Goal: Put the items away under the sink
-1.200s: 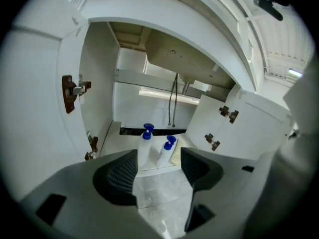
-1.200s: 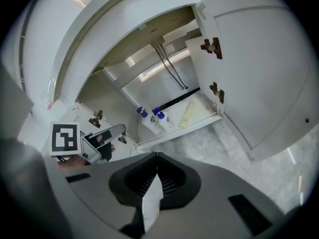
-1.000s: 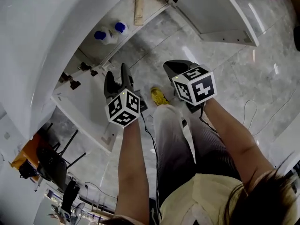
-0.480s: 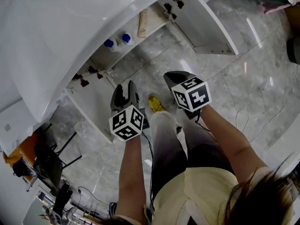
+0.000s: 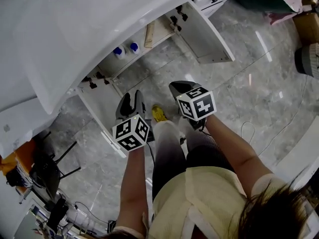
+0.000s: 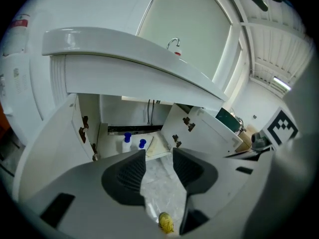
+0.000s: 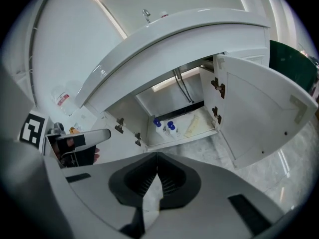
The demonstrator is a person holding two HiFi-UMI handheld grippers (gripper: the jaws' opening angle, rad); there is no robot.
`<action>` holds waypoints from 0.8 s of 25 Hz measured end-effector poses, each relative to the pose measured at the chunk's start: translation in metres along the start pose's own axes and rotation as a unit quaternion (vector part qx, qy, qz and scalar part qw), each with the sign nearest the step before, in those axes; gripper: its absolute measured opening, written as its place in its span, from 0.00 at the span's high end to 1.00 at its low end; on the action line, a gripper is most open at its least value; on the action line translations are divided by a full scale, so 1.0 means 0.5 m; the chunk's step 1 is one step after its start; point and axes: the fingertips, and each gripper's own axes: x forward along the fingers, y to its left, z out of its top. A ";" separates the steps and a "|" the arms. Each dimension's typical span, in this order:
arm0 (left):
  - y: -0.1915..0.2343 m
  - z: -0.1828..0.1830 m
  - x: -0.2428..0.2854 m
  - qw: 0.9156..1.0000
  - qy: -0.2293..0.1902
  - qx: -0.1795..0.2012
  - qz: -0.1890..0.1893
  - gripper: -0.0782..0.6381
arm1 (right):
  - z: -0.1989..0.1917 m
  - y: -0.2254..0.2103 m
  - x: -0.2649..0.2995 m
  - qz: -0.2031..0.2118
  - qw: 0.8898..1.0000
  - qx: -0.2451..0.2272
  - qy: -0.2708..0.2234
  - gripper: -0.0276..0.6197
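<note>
Bottles (image 5: 119, 52) with blue caps standing in the open cabinet (image 7: 164, 101) under the sink (image 5: 75, 29), beside a flat tan piece (image 5: 150, 34). Left claw (image 6: 158, 154) half-spread, just been narrowing, nothing between its jaws; right claw (image 7: 157, 155) pinched together, empty. Probably time to close up: push each door (image 5: 204, 31) from its outer edge with a closed claw, slowly, keeping clear of hinges (image 5: 177, 15) and not knocking the bottles inside.

two blue-capped bottles (image 5: 118, 52) upright inside open cabinet (image 5: 204, 34); beige sheet (image 5: 150, 35) alongside
</note>
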 end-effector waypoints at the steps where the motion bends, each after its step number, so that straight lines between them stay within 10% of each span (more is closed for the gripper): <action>1: -0.004 0.004 -0.012 1.000 0.001 -0.001 -0.004 0.61 | 0.004 0.007 -0.010 0.000 1.000 -0.003 -0.001 0.92; 20: -0.020 0.045 -0.165 0.999 0.002 -0.022 -0.024 0.74 | 0.074 0.107 -0.138 -0.005 0.999 -0.036 -0.028 0.92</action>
